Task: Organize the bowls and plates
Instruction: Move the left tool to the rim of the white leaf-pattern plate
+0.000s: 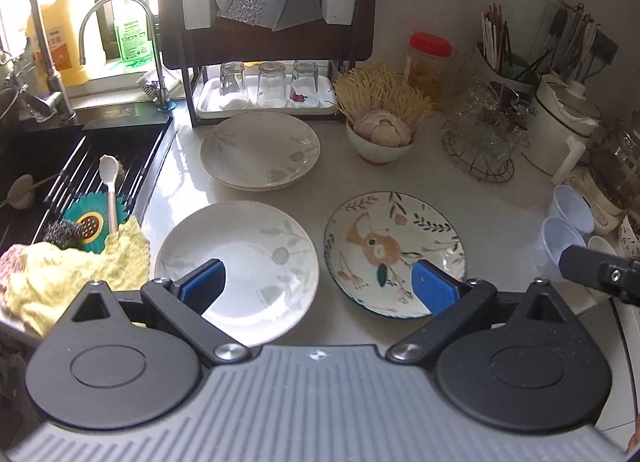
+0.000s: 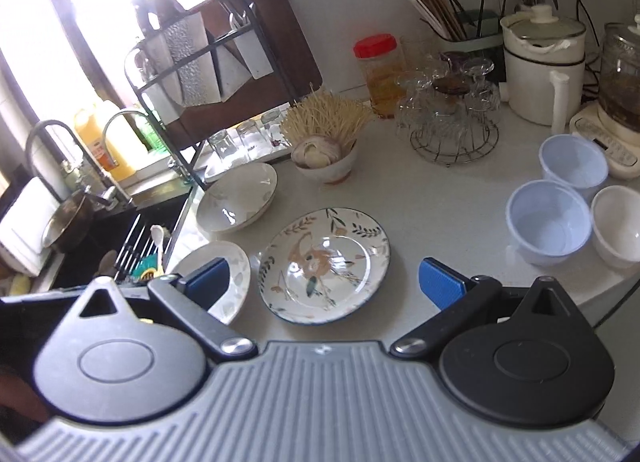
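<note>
A white plate [image 1: 248, 262] lies on the counter near the sink, a flowered plate [image 1: 394, 252] to its right, and stacked white plates [image 1: 260, 148] behind them. My left gripper [image 1: 318, 288] is open and empty, hovering over the gap between the two near plates. In the right wrist view the flowered plate [image 2: 324, 266] lies centre, the white plate [image 2: 232, 274] at left, the stack [image 2: 236, 196] behind. Two pale blue bowls [image 2: 548, 220] and a white bowl [image 2: 618, 226] sit at right. My right gripper [image 2: 322, 282] is open and empty above the flowered plate.
A dish rack [image 1: 268, 46] with upturned glasses stands at the back. The sink [image 1: 72, 186] with cloths is at left. A bowl of garlic [image 1: 380, 134], a wire rack of glasses [image 1: 480, 138], a red-lidded jar [image 1: 428, 62] and a kettle [image 1: 560, 130] crowd the right.
</note>
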Demonstrator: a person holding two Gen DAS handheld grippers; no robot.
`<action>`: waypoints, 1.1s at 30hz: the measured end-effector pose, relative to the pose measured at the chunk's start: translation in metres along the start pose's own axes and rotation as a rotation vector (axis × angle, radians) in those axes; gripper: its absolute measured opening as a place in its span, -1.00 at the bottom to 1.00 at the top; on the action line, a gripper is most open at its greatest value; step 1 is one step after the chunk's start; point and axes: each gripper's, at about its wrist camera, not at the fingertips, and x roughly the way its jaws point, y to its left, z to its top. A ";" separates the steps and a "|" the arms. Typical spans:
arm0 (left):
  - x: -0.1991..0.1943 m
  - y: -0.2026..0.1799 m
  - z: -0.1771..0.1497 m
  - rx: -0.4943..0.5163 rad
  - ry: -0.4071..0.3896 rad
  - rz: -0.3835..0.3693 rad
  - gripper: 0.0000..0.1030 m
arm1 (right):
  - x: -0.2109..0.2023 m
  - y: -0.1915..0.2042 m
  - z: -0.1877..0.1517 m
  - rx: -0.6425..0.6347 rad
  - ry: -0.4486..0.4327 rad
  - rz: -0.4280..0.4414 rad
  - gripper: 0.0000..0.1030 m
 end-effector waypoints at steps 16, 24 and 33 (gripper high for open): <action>0.092 0.134 0.039 -0.001 0.103 -0.094 0.96 | 0.087 0.063 -0.013 0.196 0.097 -0.078 0.98; 0.122 0.192 0.039 -0.019 0.148 -0.118 0.96 | 0.121 0.095 -0.022 0.219 0.170 -0.076 0.75; 0.151 0.231 0.032 -0.046 0.199 -0.136 0.94 | 0.156 0.109 -0.036 0.271 0.306 -0.037 0.39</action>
